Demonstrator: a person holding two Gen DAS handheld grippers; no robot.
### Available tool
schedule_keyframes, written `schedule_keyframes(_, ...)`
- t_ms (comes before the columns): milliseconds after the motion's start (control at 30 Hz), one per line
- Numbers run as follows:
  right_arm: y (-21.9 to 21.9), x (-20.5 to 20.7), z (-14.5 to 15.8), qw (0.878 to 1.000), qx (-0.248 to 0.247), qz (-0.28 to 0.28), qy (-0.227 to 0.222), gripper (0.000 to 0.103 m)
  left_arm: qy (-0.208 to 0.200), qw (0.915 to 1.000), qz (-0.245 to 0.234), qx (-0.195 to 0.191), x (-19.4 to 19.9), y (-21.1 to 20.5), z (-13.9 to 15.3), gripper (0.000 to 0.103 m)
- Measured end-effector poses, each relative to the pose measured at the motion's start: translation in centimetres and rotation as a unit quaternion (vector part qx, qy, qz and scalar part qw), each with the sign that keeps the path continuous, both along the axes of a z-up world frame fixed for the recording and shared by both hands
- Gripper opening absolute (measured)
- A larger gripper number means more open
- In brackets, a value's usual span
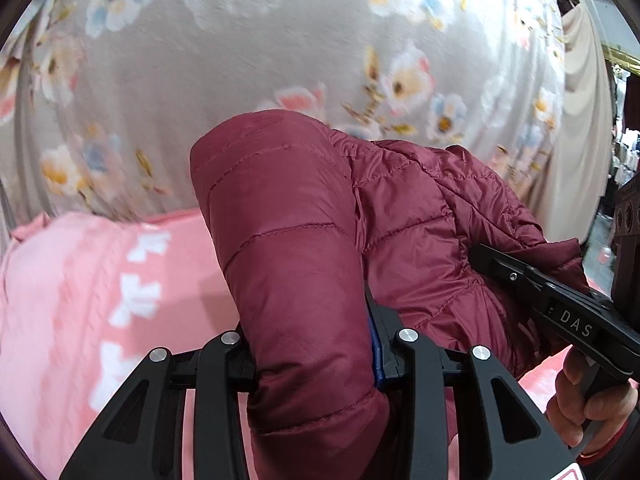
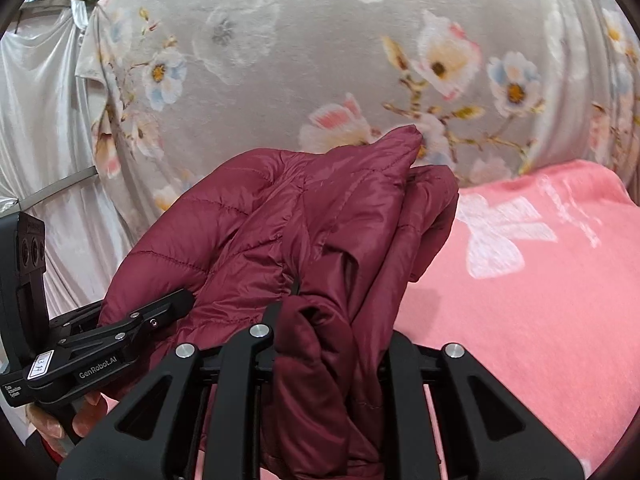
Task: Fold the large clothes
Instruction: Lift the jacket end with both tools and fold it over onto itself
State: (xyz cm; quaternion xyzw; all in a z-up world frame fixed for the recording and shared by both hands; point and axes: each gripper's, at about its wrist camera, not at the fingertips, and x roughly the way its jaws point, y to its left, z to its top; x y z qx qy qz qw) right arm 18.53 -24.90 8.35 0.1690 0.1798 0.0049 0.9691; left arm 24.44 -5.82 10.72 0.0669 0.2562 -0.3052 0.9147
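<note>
A maroon quilted puffer jacket (image 1: 320,220) is bunched up and held above a pink blanket. My left gripper (image 1: 316,364) is shut on a thick padded fold of it; the fabric hides the fingertips. My right gripper (image 2: 328,344) is shut on another bunch of the same jacket (image 2: 280,232). The right gripper also shows in the left wrist view (image 1: 560,304) at the right, its jaws closed into the jacket. The left gripper shows in the right wrist view (image 2: 132,332) at the left, also closed on the jacket.
A pink blanket with white flower prints (image 1: 80,300) (image 2: 540,280) lies under the jacket. A grey floral curtain (image 1: 240,60) (image 2: 300,60) hangs behind. A pale plain cloth (image 2: 36,120) hangs at the far left of the right wrist view.
</note>
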Motion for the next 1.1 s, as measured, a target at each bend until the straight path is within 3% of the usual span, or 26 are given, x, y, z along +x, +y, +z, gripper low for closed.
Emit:
schedule_keyframes(233, 2.4, 8.4, -2.7, 1.0, -0.011, 0.017, -0.001, 0.015, -0.032, 0.9991, 0.025, 0.016, 7.6, 2.2, -2.0, 0.034)
schedule_keyframes(433, 3.8, 13.3, -6.8, 0.999, -0.015, 0.023, 0.039, 0.015, 0.002, 0.9993, 0.031, 0.022, 12.5, 3.3, -7.0, 0.034)
schedule_keyframes(567, 4.3, 14.8, -10.2, 0.997, -0.018, 0.023, 0.077, 0.015, 0.03, 0.9984, 0.03, 0.037, 13.8, 3.3, -10.6, 0.034)
schedule_keyframes(733, 4.3, 15.2, -12.7, 0.994, -0.018, 0.017, 0.107, 0.019, 0.04, 0.9967, 0.046, 0.053, 13.9, 3.6, -13.6, 0.045)
schedule_keyframes(967, 4.1, 13.8, -12.3, 0.99, -0.029, 0.007, 0.14, 0.036, 0.089, 0.9882, 0.103, 0.07, 13.6, 4.3, -13.1, 0.067)
schedule_keyframes(1100, 3.8, 9.9, -10.7, 0.987, -0.066, -0.039, 0.139, 0.042, 0.089, 0.976, 0.165, 0.111, 10.8, 5.7, -10.9, 0.069)
